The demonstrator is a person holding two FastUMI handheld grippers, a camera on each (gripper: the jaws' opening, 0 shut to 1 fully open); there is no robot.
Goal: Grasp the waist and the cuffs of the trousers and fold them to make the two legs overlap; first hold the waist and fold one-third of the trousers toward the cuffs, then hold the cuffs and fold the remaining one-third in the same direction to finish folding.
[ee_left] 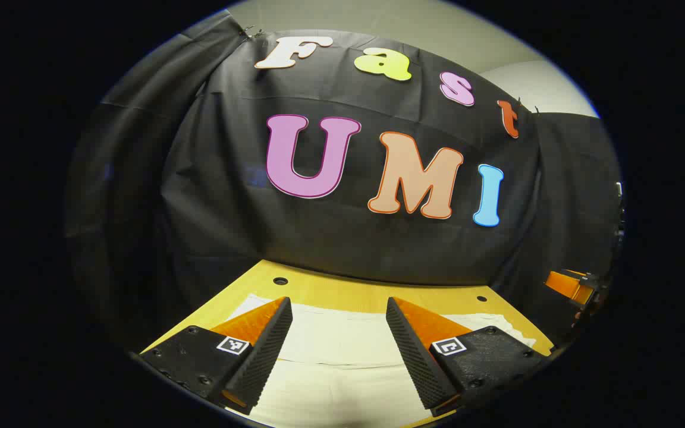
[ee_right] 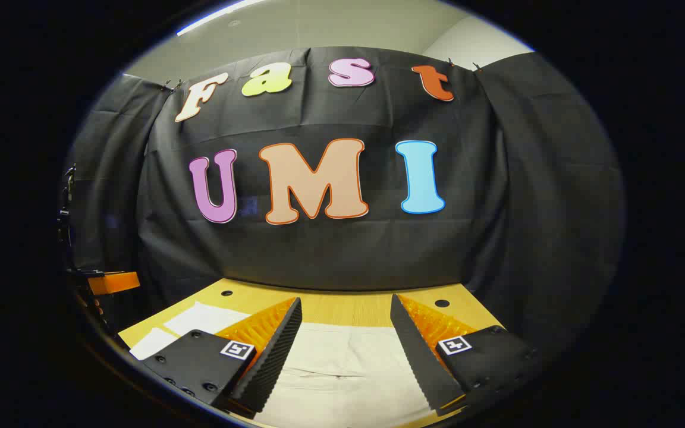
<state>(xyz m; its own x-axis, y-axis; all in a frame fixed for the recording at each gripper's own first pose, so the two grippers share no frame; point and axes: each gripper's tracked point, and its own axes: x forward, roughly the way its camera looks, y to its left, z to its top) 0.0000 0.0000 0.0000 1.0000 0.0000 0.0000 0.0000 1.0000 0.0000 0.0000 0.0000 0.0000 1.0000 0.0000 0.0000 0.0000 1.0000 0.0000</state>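
Cream-white trousers (ee_left: 342, 342) lie flat on the wooden table (ee_left: 330, 291). In the left gripper view my left gripper (ee_left: 338, 309) hangs open just above the cloth, its two fingers spread wide with nothing between them. The right gripper view shows the same trousers (ee_right: 342, 356) under my right gripper (ee_right: 345, 309), which is also open and empty. A fold or seam line crosses the cloth between the fingers in both views. The other gripper (ee_left: 571, 285) shows at the right edge of the left gripper view, and at the left edge of the right gripper view the other gripper (ee_right: 107, 282) appears too.
The booth's black cloth wall (ee_right: 342, 249) rises right behind the table's far edge. Small round holes (ee_left: 280, 280) dot the tabletop near that edge. A strip of bare wood runs between the trousers and the wall.
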